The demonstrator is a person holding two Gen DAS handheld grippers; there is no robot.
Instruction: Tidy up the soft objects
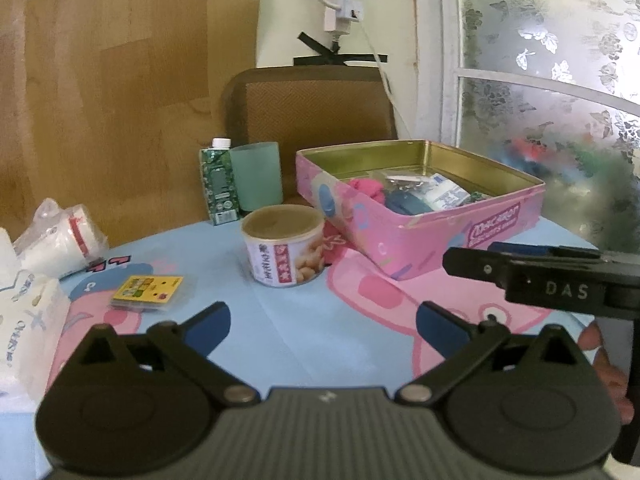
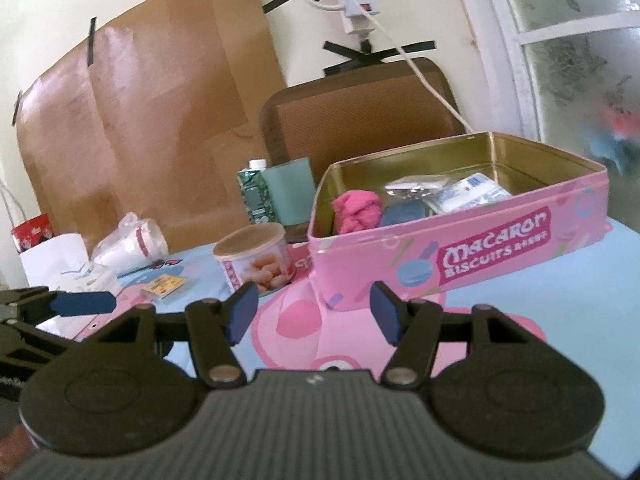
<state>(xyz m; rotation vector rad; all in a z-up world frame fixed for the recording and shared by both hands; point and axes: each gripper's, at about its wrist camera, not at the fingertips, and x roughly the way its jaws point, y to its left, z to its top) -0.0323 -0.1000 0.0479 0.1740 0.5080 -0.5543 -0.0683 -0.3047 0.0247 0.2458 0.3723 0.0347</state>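
Note:
A pink Macaron biscuit tin [image 1: 460, 236] [image 2: 500, 248] stands open on the table. Inside lie a pink soft cloth [image 1: 366, 188] [image 2: 356, 210], a blue soft item [image 1: 408, 202] [image 2: 404, 214] and white packets [image 1: 444, 194] [image 2: 472, 192]. My left gripper [image 1: 322, 326] is open and empty, low over the tablecloth in front of the tin. My right gripper [image 2: 312, 310] is open and empty, facing the tin's front corner. The right gripper also shows at the right edge of the left wrist view [image 1: 552, 276].
A snack can [image 1: 282, 250] [image 2: 254, 256] stands left of the tin. Behind it are a green carton [image 1: 219, 188] [image 2: 256, 196] and a teal cup [image 1: 256, 174]. A small yellow card pack [image 1: 146, 290] [image 2: 164, 286], paper cups in plastic [image 1: 60, 240] [image 2: 128, 244] and a tissue pack [image 1: 24, 328] lie at the left.

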